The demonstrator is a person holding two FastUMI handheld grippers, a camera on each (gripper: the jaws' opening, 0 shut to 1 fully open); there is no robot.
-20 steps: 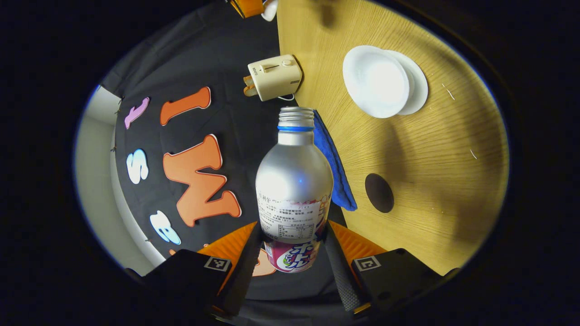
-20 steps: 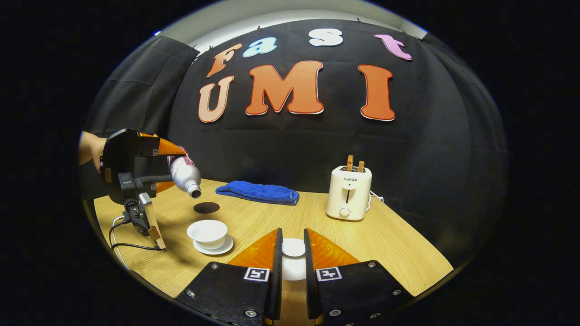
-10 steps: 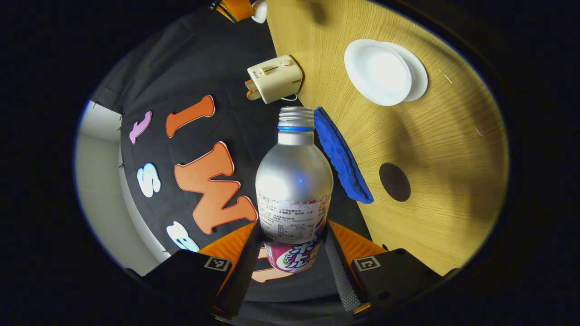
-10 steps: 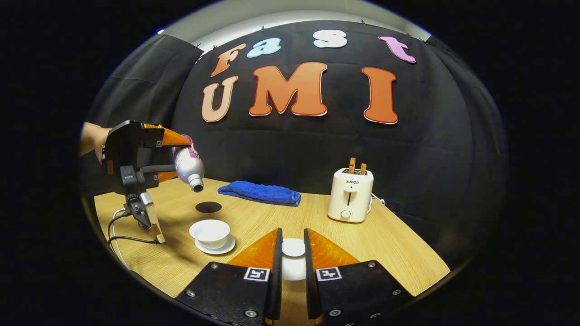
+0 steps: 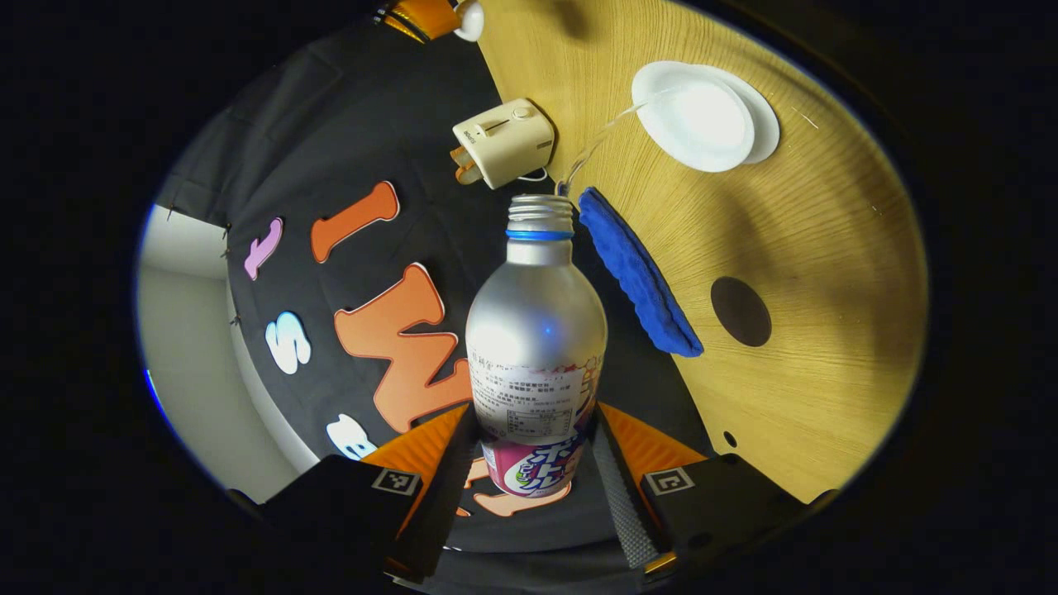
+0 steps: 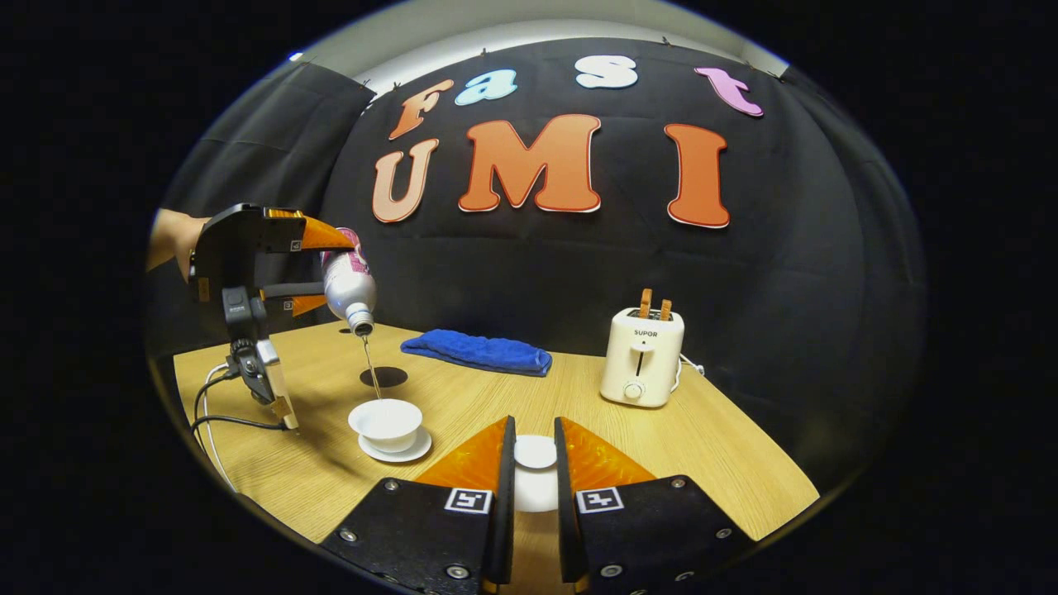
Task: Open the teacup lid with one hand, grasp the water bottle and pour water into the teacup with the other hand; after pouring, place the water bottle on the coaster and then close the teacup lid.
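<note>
You tilted the water bottle point(image 6: 348, 285), clamped in the left gripper point(image 5: 529, 463), so its stream fell into the teacup point(image 6: 385, 420); the right gripper's point(image 6: 534, 487) fingers apparently pinched the lid point(image 6: 536, 452) aside.

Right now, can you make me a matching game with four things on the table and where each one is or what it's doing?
Things:
1. silver metal water bottle
2. white round teacup lid
3. blue folded towel
4. white teacup

States:
A. lying near the black wall
B. tipped, pouring water
C. on its saucer, catching water
D. held between the right gripper's fingers

Pairs: 1-B, 2-D, 3-A, 4-C
</note>
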